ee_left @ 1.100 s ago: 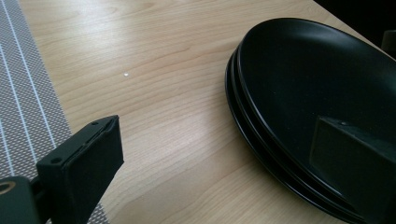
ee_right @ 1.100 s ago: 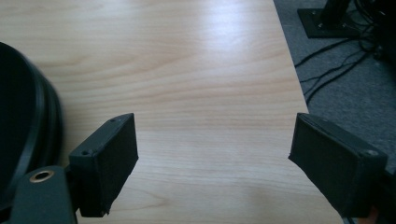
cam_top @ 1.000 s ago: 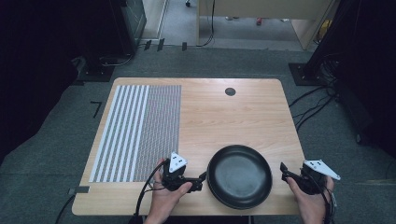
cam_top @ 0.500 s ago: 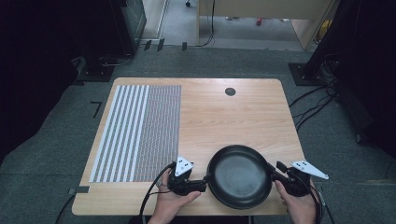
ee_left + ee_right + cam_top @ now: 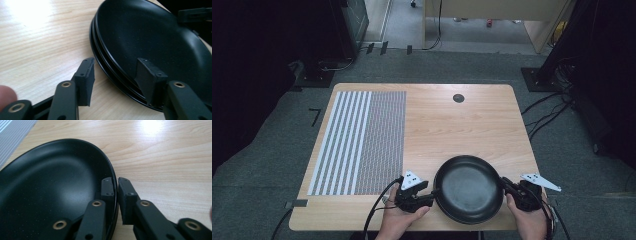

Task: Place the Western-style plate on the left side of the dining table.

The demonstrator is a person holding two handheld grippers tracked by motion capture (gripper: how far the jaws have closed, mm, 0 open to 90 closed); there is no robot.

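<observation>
Closing on opposite edges of the round black non-stick pan [image 5: 468, 188], both tools have moved in from wide open a second ago. The right gripper [image 5: 114, 185] now pinches the pan's rim tight between its jaws. The left gripper [image 5: 117, 71] has been narrowing but stands half open, astride the rim without gripping. The pan lies at lower centre of the high view on the pale wooden table [image 5: 452, 125], so a two-handed lift looks near.
</observation>
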